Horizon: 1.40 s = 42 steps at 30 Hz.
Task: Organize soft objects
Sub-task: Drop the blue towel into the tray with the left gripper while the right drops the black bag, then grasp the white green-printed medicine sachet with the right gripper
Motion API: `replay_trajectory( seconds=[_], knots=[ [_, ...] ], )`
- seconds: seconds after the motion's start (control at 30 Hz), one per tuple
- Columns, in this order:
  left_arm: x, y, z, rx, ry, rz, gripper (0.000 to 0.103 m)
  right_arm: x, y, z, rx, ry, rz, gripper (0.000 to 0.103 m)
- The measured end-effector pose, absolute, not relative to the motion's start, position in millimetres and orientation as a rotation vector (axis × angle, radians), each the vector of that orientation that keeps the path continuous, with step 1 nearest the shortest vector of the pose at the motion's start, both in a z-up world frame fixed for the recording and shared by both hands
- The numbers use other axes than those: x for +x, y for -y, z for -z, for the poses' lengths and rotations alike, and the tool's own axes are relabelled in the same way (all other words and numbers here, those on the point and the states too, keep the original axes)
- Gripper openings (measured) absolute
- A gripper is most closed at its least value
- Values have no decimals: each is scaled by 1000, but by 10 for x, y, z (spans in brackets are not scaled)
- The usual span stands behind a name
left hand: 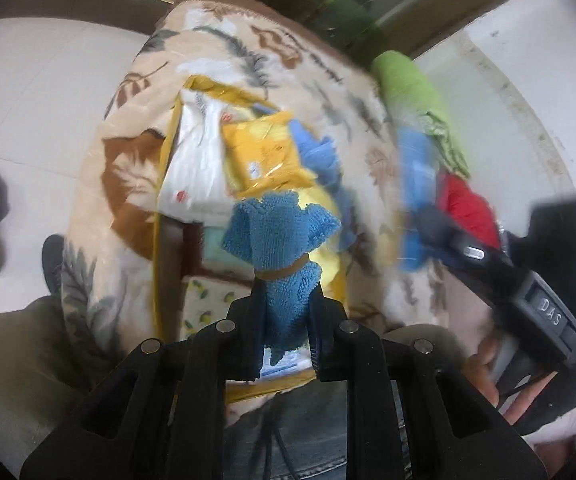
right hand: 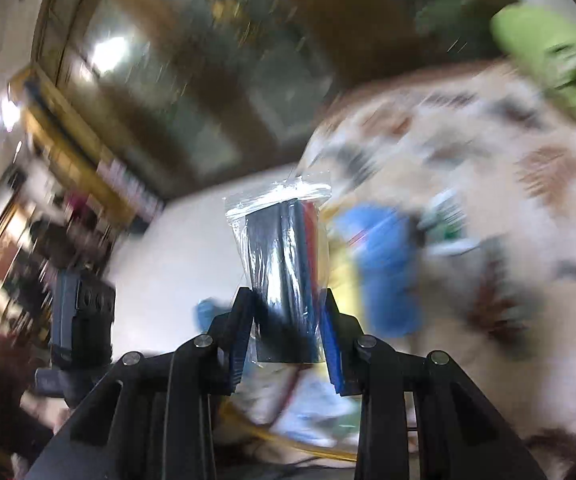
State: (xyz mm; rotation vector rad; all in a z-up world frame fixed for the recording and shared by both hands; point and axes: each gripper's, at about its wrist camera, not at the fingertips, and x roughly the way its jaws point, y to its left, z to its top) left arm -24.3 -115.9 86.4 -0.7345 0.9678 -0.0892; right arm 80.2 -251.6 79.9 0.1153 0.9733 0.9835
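Left wrist view gives us the clearer look: our left tongs are closed down tight on a blue microfibre cloth, bundled with a tan rubber band around its middle. The cloth sticks up from between the jaws and fans out above the band. Beyond it lies a yellow-rimmed box holding a white packet, a yellow packet and another blue cloth; the box sits on a floral blanket that covers the surface under everything. At the right edge of the blanket we see a green cloth, a red cloth and a blue smear beside them — too blurred to name. A hand grips the other tool at lower right.

From the right wrist view, our right tongs are partly closed on a clear plastic bag holding dark rolled fabric with a strip of red along one side; both pads press on its lower part and the bag stands upright between them. This picture is heavily smeared, so the blue shape to the right is probably cloth, though we cannot be sure. The green cloth shows at upper right.
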Motion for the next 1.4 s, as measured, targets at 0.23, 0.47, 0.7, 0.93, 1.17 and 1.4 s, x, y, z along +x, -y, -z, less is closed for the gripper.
replay_trajectory(
  seconds=[0.23,0.47,0.7,0.93,1.17,1.4],
  knots=[
    [-260,1183,-638,-591,-1062,-15,18,840,2088,-423,-71,-1067,-862,35],
    [-354,1333,-741,-518,-959,-59,37,940,2340,-540,100,-1029,-869,57],
    [-633,1660,-1099,-295,-689,-214,61,1082,2676,-628,339,-967,-903,66],
    [-536,1874,-1011,-151,-763,-216,61,1093,2726,-646,374,-962,-895,66],
    [-584,1912,-1033,-154,-747,-180,61,1099,2955,-1029,468,-795,-916,66],
    [-641,1793,-1113,-232,-707,-179,61,2055,2989,-1365,673,-780,-747,72]
  ],
)
